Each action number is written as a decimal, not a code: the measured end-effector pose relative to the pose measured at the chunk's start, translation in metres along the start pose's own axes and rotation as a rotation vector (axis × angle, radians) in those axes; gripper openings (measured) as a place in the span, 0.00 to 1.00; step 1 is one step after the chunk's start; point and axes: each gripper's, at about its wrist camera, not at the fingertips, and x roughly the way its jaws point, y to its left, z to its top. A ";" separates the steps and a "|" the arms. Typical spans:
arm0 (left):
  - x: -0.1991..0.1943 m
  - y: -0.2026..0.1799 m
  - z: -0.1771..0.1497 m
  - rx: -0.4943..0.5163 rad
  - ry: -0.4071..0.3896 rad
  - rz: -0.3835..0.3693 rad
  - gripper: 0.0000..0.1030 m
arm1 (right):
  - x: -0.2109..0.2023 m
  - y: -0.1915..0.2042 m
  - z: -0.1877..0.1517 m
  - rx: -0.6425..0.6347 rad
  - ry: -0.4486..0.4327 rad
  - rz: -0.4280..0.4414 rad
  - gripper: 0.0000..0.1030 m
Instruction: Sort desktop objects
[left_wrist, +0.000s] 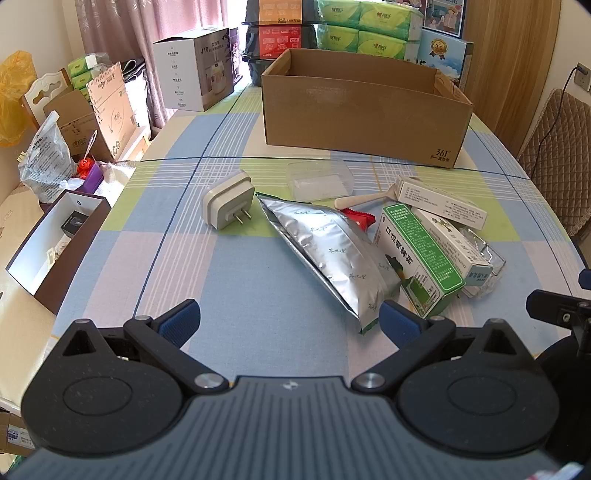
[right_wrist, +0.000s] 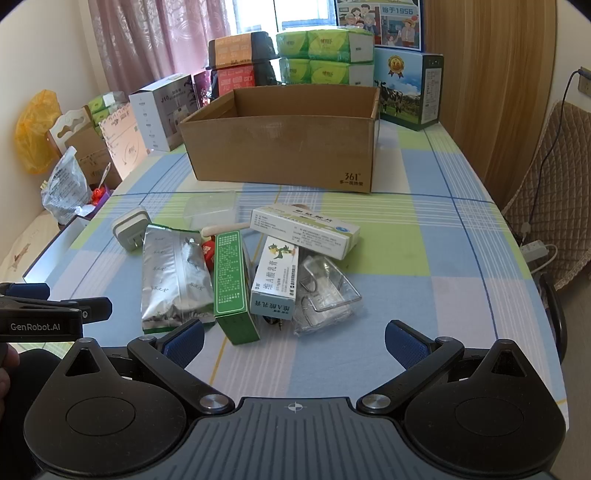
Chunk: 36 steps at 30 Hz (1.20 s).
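Note:
A pile of small items lies mid-table: a silver foil pouch (left_wrist: 328, 254) (right_wrist: 173, 273), a green medicine box (left_wrist: 417, 254) (right_wrist: 232, 284), two white medicine boxes (right_wrist: 306, 229) (right_wrist: 275, 280), a white plug adapter (left_wrist: 229, 199) (right_wrist: 129, 227), a clear plastic lid (left_wrist: 319, 177), a cream spoon (left_wrist: 362, 199), a red wrapper (left_wrist: 358, 218) and a clear bag with metal clips (right_wrist: 325, 295). Behind them stands an open cardboard box (left_wrist: 362, 110) (right_wrist: 284, 144). My left gripper (left_wrist: 290, 317) is open, near the pouch's corner. My right gripper (right_wrist: 295, 341) is open in front of the pile, holding nothing.
The checked tablecloth (left_wrist: 236, 266) covers the table. Tissue packs (right_wrist: 325, 55), a milk carton box (right_wrist: 406, 88) and appliance boxes (left_wrist: 199, 70) crowd the far edge. An open dark gift box (left_wrist: 55, 243) sits off the left edge. A padded chair (right_wrist: 546, 206) stands at right.

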 end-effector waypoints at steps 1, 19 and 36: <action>0.000 0.000 0.000 0.000 0.000 -0.001 0.99 | 0.000 0.000 0.000 0.000 0.000 0.000 0.98; -0.001 0.000 -0.001 0.004 0.004 0.005 0.99 | 0.002 -0.002 -0.001 -0.010 0.002 0.002 0.98; -0.001 0.005 0.005 -0.007 0.015 -0.002 0.99 | -0.008 -0.003 0.005 -0.053 -0.033 0.024 0.98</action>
